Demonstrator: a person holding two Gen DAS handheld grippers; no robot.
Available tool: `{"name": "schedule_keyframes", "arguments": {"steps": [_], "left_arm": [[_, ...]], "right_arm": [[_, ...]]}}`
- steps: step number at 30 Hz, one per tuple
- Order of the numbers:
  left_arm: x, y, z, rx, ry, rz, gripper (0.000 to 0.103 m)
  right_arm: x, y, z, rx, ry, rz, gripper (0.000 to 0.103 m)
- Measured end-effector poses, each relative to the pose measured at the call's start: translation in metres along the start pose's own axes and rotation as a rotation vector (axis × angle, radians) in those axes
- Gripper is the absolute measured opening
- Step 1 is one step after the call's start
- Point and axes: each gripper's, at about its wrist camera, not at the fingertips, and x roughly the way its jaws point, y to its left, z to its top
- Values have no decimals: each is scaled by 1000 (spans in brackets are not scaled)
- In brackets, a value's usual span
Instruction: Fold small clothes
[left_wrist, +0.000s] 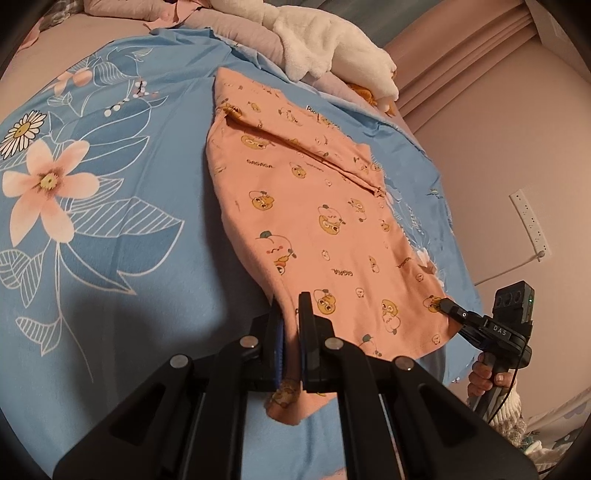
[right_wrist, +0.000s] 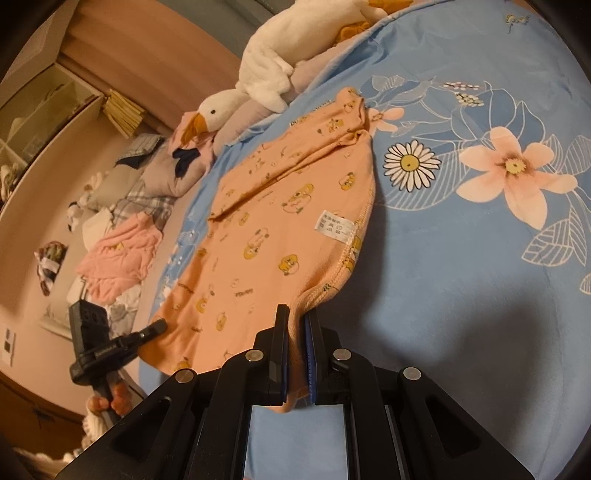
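A small orange garment (left_wrist: 314, 206) printed with cartoon ducks lies spread on a blue floral sheet (left_wrist: 110, 240). My left gripper (left_wrist: 290, 332) is shut on one near corner of its hem and lifts it a little. My right gripper (right_wrist: 295, 343) is shut on the other near corner, where a stitched seam and a white care label (right_wrist: 334, 226) show. In the left wrist view the right gripper (left_wrist: 448, 307) pinches the garment's right corner. In the right wrist view the left gripper (right_wrist: 159, 326) pinches the left corner. The garment (right_wrist: 273, 229) hangs slack between them.
A white plush goose (right_wrist: 258, 77) lies at the far edge of the bed, also in the left wrist view (left_wrist: 332, 48). A pile of pink clothes (right_wrist: 118, 258) and checked fabric lies beyond the sheet. A wall with a power strip (left_wrist: 530, 225) stands to the right.
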Motion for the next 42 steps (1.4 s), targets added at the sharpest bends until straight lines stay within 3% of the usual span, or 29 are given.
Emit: {"name": "schedule_keyframes", "arguments": {"steps": [20, 26, 42], "left_arm": [[-8, 9, 22, -45, -38, -82, 3], [-10, 8, 44, -59, -61, -109, 3], [4, 5, 124, -72, -117, -108, 3]], "right_arm": [[-2, 6, 24, 22, -61, 132, 10], [-2, 1, 39, 71, -100, 211, 10], [0, -4, 101, 74, -204, 235, 10]]}}
